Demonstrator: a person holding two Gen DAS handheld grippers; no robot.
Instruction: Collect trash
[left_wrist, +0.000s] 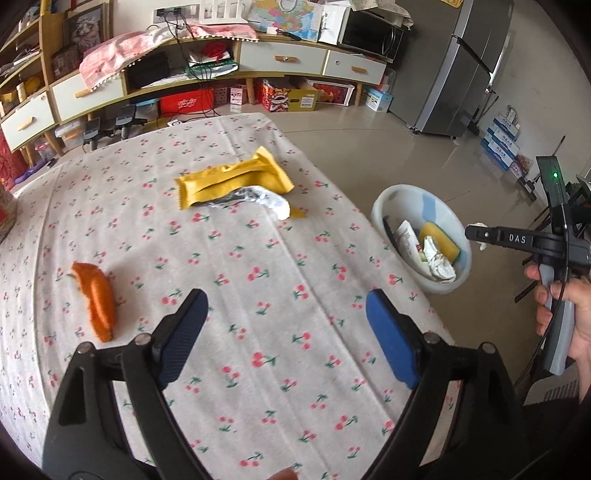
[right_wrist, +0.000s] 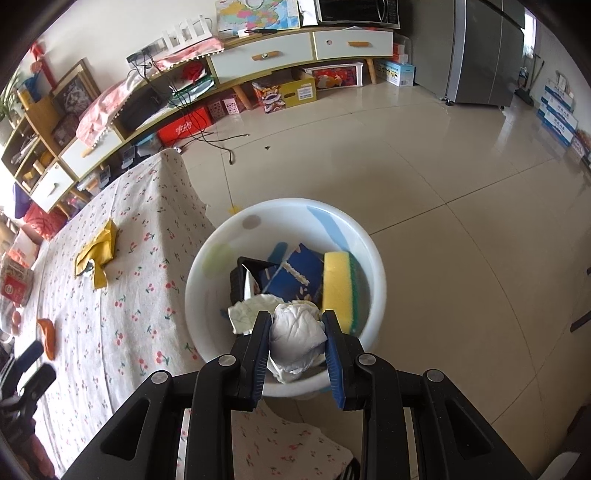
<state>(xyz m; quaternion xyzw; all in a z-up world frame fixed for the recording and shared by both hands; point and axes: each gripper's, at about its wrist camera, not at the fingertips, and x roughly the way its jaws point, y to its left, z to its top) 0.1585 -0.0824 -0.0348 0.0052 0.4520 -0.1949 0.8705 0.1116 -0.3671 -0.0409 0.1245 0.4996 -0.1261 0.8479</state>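
Left wrist view: your left gripper (left_wrist: 286, 332) hangs over the cherry-print tablecloth (left_wrist: 229, 266), fingers spread wide with nothing between them. Ahead of the fingers and slightly left lies a yellow snack wrapper (left_wrist: 229, 181), torn open, with a strip of silver foil lining (left_wrist: 266, 197) trailing from its near edge. Left of the left finger sits a piece of orange peel (left_wrist: 96, 299), slightly blurred. Past the right finger, off the table edge, a white plastic basin (left_wrist: 384, 206) stands on the floor holding crumpled paper and a yellow sponge (left_wrist: 441, 238). Your right hand (left_wrist: 569, 314) holds the right gripper (left_wrist: 476, 234) over the basin; its tip is seen side-on, a scrap of white showing beyond it.

Right wrist view: your right gripper (right_wrist: 297, 343) is clamped on a crumpled white paper wad (right_wrist: 297, 334), held directly over the basin (right_wrist: 207, 266). Beyond the fingertips the basin contains the sponge (right_wrist: 338, 284), a dark blue package (right_wrist: 299, 275), a black tray (right_wrist: 242, 277) partly covered, and more crumpled paper (right_wrist: 247, 310). The fingers hide the basin's near rim. Left of the fingers, the yellow wrapper (right_wrist: 98, 253) and orange peel (right_wrist: 47, 336) remain on the tablecloth (right_wrist: 122, 295). The left gripper (right_wrist: 31, 369) is cut off at the frame edge.
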